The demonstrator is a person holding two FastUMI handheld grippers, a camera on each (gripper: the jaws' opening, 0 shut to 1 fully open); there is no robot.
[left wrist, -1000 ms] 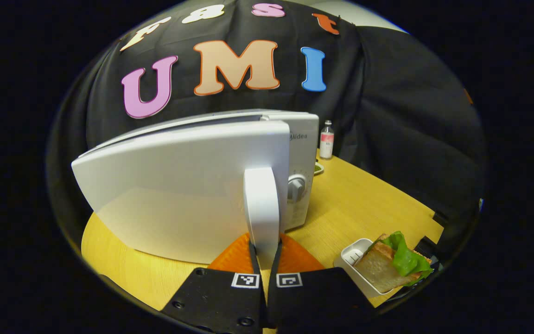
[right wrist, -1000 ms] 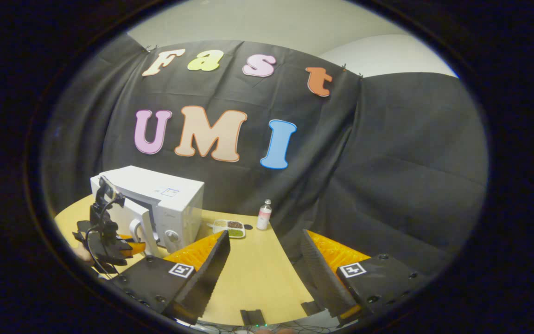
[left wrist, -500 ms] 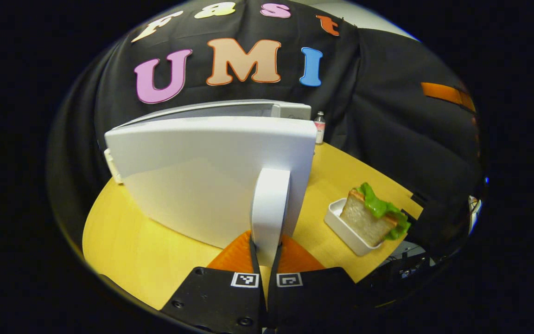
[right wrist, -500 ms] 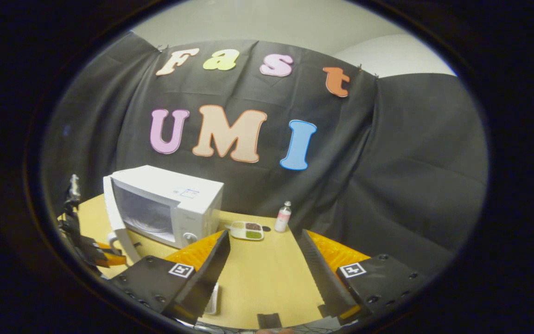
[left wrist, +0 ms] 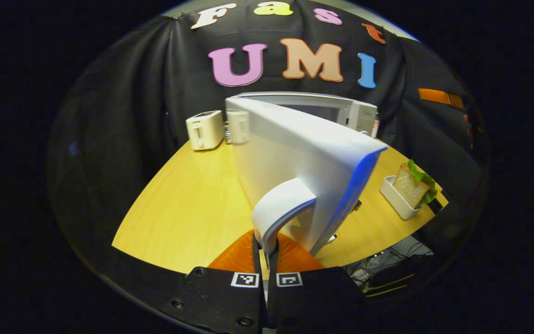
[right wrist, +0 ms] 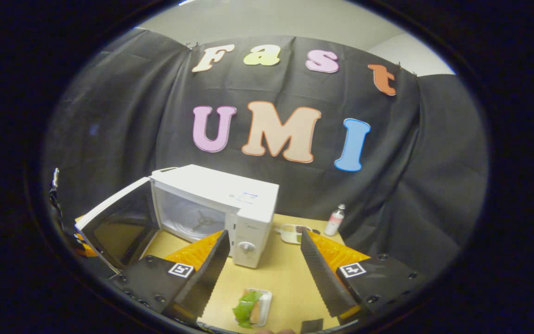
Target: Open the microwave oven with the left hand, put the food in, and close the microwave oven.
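Microwave oven [right wrist: 230, 208] standing on the wooden table [right wrist: 281, 273], toward the left of the right gripper view, white, with a dial low on its control panel. Door [left wrist: 304, 162] swung wide open, inner dark window facing the cavity in the right gripper view, white outer face filling the middle of the left gripper view. Cavity lit and bare inside, turntable hub visible.

Door handle [left wrist: 278, 213] pinched between the fingers of the left gripper [left wrist: 267, 253], jaws closed down narrow on its lower end.

Sandwich [right wrist: 247, 307] with green lettuce sitting upright in a small white tray [right wrist: 264, 306], on the table in front of the microwave, near the table's front edge; seen also at the right of the left gripper view [left wrist: 413, 185], well apart from the door.

Right gripper [right wrist: 264, 260] hovering above the table with jaws spread wide, nothing between them, sandwich tray below and between the fingers in that view.

Farther out: a small bottle [right wrist: 335, 220] and a divided dish [right wrist: 290, 232] on the table to the right of the microwave, near the black cloth wall. White toaster [left wrist: 204, 130] at the far left side of the table in the left gripper view, beside the microwave's hinge side.
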